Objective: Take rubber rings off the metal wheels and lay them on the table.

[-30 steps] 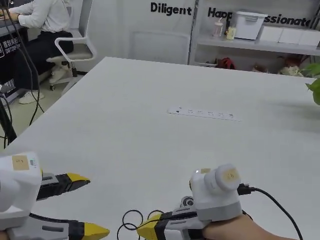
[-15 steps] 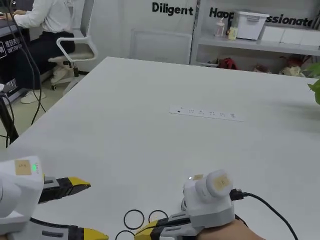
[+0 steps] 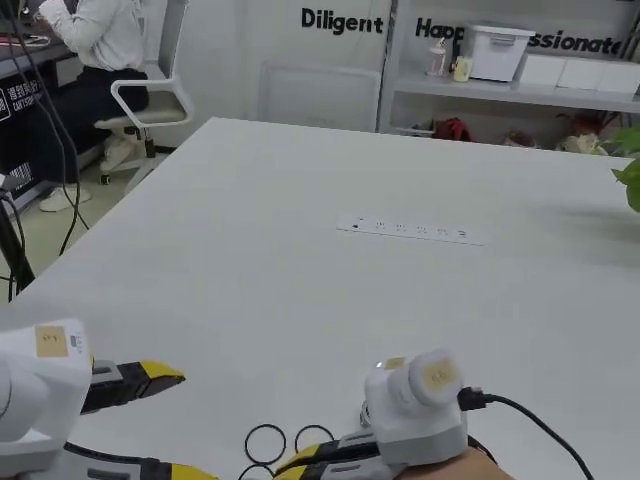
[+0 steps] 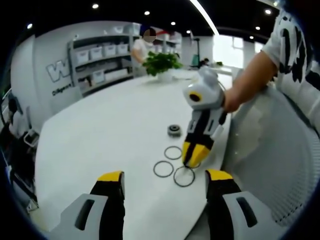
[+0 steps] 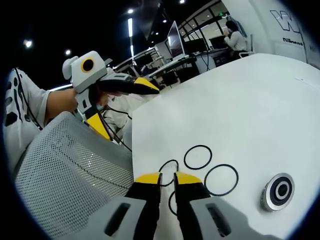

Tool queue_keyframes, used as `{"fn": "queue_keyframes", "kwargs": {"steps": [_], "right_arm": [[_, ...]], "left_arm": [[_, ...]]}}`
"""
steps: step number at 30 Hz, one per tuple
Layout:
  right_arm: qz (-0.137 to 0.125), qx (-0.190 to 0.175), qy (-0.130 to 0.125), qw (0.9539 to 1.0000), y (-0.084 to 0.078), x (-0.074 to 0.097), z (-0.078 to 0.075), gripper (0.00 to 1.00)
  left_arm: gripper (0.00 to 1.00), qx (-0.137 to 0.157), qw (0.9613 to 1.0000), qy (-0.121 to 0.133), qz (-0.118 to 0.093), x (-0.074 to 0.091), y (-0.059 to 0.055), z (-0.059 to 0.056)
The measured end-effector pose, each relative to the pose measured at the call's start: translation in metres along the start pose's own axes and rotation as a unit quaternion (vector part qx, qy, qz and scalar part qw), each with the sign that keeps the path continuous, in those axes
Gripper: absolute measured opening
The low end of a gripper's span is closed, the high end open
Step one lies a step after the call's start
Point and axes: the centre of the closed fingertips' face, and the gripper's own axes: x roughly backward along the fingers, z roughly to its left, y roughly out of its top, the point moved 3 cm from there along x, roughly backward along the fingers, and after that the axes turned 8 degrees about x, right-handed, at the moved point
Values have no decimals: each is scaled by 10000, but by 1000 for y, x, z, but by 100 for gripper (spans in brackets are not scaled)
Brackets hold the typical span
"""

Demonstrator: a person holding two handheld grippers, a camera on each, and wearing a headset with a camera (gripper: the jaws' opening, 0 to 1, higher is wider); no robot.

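White table (image 3: pixel 300 250), lower frame edge: the right gripper (image 5: pixel 167 176), jaws nearly together, perhaps pinching a ring, has drawn back, baring two laid rubber rings (image 3: pixel 265 440); left gripper (image 4: pixel 165 175) gapes.

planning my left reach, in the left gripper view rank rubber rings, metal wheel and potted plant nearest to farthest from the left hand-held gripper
1. rubber rings, just ahead of the left hand-held gripper
2. metal wheel, just beyond the rings
3. potted plant, far off at the back
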Motion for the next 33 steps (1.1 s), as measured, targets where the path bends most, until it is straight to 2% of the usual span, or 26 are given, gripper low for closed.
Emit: {"fn": "queue_keyframes", "kwargs": {"steps": [4, 12, 16, 23, 33], "right_arm": [[-9, 19, -26, 10000, 0, 4, -1, 10], [-167, 11, -90, 9998, 7, 17, -4, 14], [-194, 131, -134, 9996, 10, 23, -4, 16], [-398, 233, -239, 9987, 20, 40, -7, 21], [-725, 317, -648, 9948, 30, 77, -21, 28]], "left_arm": [[67, 8, 10000, -12, 13, -1, -1, 0], [67, -11, 10000, -49, 20, -2, 2, -7], [67, -16, 10000, -49, 16, -1, 4, -8], [67, -22, 10000, -61, 5, -1, 7, -10], [67, -41, 9999, -96, -60, -4, 13, -12]]}}
